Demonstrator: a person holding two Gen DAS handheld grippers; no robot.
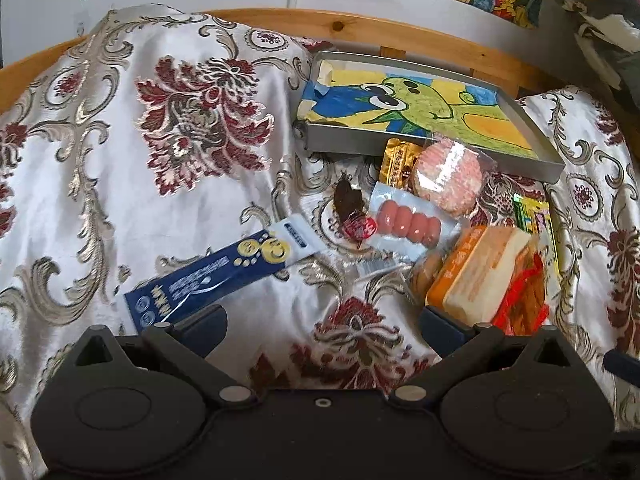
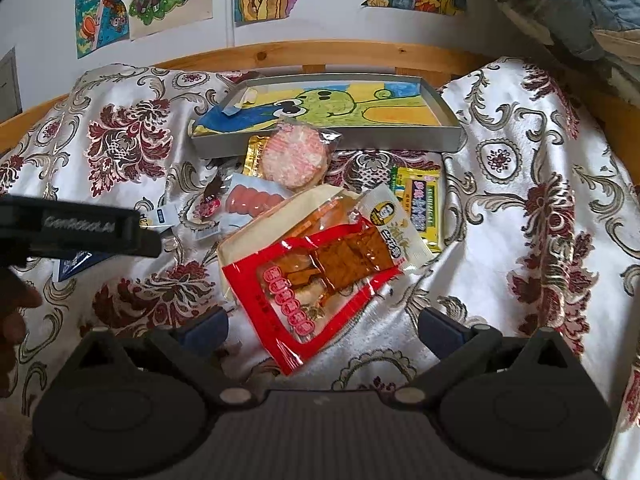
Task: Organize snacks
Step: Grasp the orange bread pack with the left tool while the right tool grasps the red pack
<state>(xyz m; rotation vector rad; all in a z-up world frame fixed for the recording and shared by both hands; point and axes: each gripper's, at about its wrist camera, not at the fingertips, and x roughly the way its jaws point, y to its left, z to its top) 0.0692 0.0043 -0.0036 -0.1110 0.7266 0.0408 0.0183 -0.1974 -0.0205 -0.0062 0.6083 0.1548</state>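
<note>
- Left gripper (image 1: 322, 322): jaws wide apart, nothing between them; hovers over the patterned bedspread (image 1: 120, 152).
- Right gripper (image 2: 322, 322): jaws wide apart too, nothing held; the bottom corner of the red tofu pack (image 2: 320, 276) sits in the gap, touching neither finger.
- Metal tray (image 2: 328, 142) at 12 o'clock in the right view, w/ a green cartoon drawing lining its bottom; no snacks lie fully in it, only the cake's edge overlaps its front rim.
- Snacks piled on the bedspread just in front of the tray: round pink cake (image 2: 296, 156) leaning on the tray's front wall, gold packet (image 1: 398, 160) under it.
- Sausage pack (image 1: 410, 222) at centre in the left view, small dark sweet (image 1: 352, 208) at its 9 o'clock.
- Blue stick pack (image 1: 224, 272) at 10 o'clock from the left gripper, apart from the pile.
- Yellow-green packet (image 2: 420, 204) at 3 o'clock of the pile.
- Orange-and-cream pack (image 1: 476, 272) under the red tofu pack.
</note>
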